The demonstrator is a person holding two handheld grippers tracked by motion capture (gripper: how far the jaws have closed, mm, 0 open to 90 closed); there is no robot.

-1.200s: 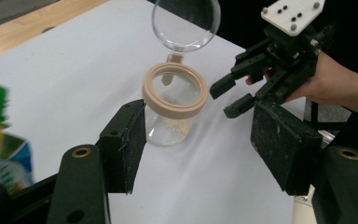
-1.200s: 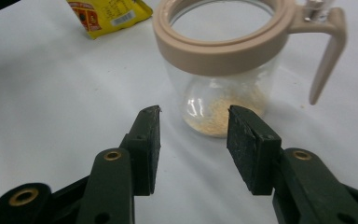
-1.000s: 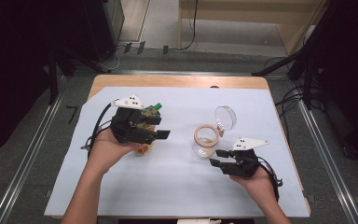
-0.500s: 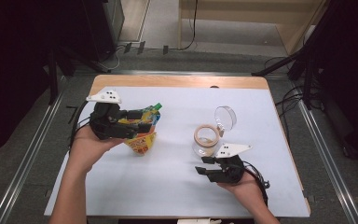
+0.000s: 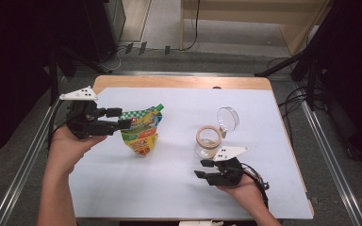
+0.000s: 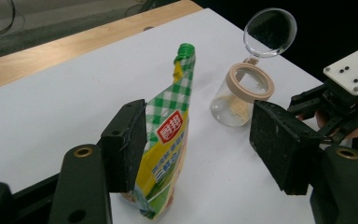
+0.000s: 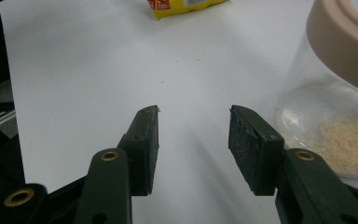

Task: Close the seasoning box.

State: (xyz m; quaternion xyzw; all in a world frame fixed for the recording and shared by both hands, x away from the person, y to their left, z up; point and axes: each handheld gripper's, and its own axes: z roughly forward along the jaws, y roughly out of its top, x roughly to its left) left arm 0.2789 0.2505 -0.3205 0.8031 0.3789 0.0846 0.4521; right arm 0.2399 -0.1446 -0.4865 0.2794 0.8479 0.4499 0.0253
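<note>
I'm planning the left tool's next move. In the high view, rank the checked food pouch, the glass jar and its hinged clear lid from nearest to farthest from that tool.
1. The green-and-yellow checked food pouch, standing right at the tips of the left tool.
2. The round glass jar with a tan rim, mid-table toward the right.
3. The jar's clear round hinged lid, flipped open on the jar's far right side.

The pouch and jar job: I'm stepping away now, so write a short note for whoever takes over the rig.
Left gripper: open, jaws on either side of the standing pouch, one pad against it, no grip yet.
Right gripper: open, holds nothing, just in front of the jar.
Jar: upright, hinged lid swung open, a little beige powder at the bottom.
Pouch: green cap on.
Done: jar opened.
Left, probably: uncap the pouch and pour into the jar, then close the lid.
</note>
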